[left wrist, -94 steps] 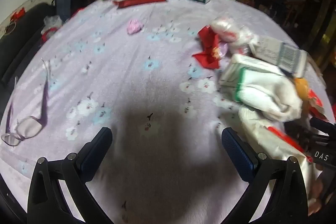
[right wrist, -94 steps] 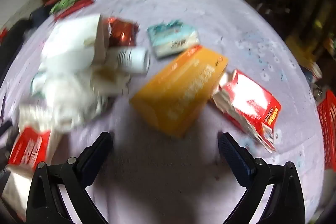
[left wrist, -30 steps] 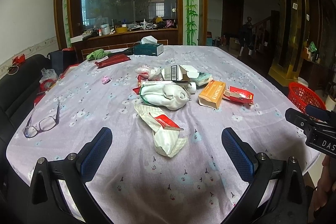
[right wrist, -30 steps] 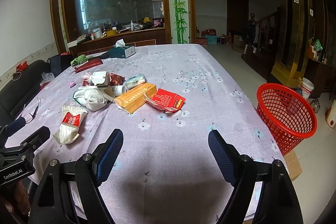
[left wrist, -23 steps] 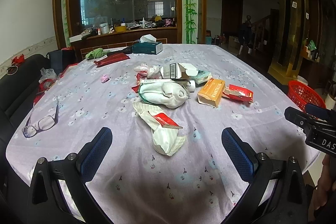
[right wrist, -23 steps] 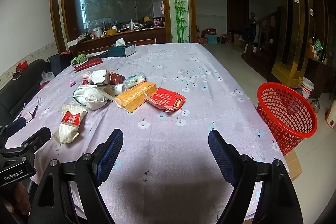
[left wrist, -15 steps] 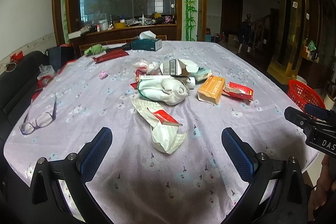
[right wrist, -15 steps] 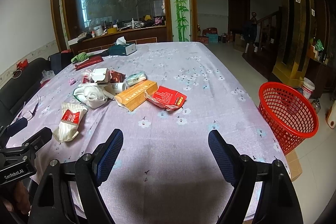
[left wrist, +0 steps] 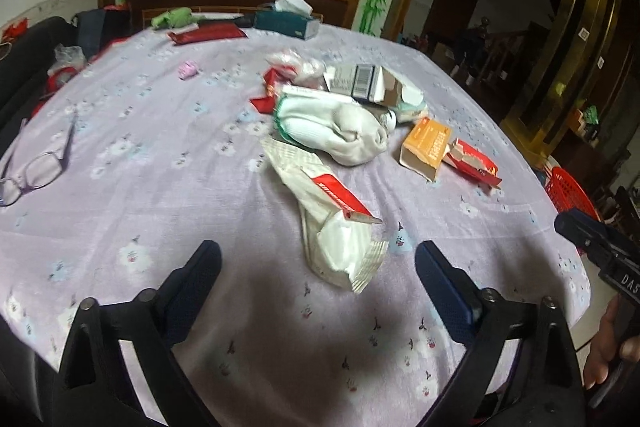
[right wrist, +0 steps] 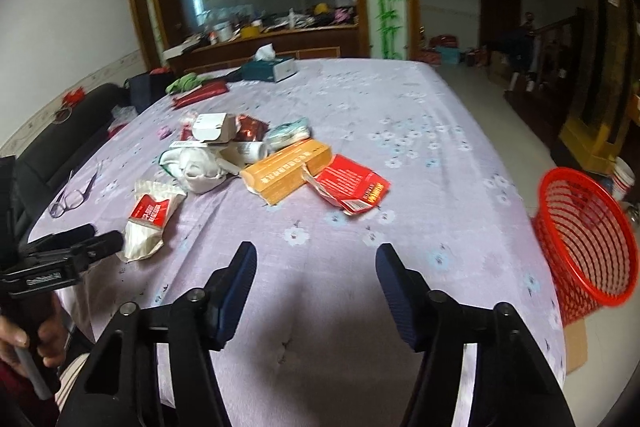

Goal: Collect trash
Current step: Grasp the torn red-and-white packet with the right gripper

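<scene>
Both grippers have dipped closer to the table since half a second ago, and the right gripper [right wrist: 316, 269] has narrowed its gap, though its jaws stay apart and empty. From the left wrist view, the left gripper [left wrist: 318, 261] is spread wide, holding nothing, with a white wrapper [left wrist: 328, 215] bearing a red label just ahead at twelve o'clock. Beyond it lie a white bundle [left wrist: 340, 129], an orange box [right wrist: 288, 173] and a red packet [right wrist: 352, 189]. A red basket [right wrist: 586, 243] stands on the floor at three o'clock, off the table's edge. Best approach, likely: straddle the nearest wrapper, close across its crumpled bulk, lift clear before carrying it to the basket.
</scene>
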{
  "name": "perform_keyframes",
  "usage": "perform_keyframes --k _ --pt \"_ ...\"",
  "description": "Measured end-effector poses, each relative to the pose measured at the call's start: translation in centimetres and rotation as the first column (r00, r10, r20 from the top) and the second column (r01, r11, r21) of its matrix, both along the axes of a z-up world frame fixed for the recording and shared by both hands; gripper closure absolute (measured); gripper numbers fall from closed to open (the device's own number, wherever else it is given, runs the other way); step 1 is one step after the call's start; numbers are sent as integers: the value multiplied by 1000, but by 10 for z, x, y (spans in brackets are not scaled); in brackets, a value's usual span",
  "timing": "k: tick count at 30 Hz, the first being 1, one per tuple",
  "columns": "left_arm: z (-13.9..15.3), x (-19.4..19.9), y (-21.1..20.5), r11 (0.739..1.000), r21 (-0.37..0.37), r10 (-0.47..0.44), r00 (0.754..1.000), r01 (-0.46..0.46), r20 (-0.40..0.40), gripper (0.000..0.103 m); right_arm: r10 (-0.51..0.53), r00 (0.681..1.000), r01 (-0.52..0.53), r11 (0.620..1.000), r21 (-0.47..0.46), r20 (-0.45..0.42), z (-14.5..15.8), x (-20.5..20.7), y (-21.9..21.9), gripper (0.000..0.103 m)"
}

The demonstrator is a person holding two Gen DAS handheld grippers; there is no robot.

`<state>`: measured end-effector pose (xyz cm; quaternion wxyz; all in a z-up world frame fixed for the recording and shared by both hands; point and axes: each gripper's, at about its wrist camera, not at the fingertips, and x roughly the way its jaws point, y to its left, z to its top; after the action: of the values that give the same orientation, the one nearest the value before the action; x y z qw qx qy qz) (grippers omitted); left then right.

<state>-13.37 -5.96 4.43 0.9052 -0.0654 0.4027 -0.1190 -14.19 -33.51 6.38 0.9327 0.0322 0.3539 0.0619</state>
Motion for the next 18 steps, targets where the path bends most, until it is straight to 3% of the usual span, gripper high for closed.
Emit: perform_keyframes --k 3,7,9,13,16,18 --pt "-4 15 -4 1000 -15 -14 999 14 -35 22 33 999 -34 996 -86 -5 -1 18 9 40" --pt "-5 32 -9 999 -21 -28 998 27 -60 27 90 995 -94 979 -181 -30 -7 42 19 45" --pt "-9 40 -11 999 -24 -39 996 38 -83 31 120 991 -130 977 -167 -65 -12 56 19 49" --pt "-20 55 -13 999 -28 -46 990 43 -131 52 115 986 -134 976 -170 -118 -24 82 20 57" --pt "-21 57 -12 998 -33 -49 990 45 -130 53 107 984 -135 970 -204 -143 -32 95 25 60" --pt "-22 56 -11 998 -33 -50 991 46 -125 54 98 980 -135 968 -211 -174 -41 103 26 75"
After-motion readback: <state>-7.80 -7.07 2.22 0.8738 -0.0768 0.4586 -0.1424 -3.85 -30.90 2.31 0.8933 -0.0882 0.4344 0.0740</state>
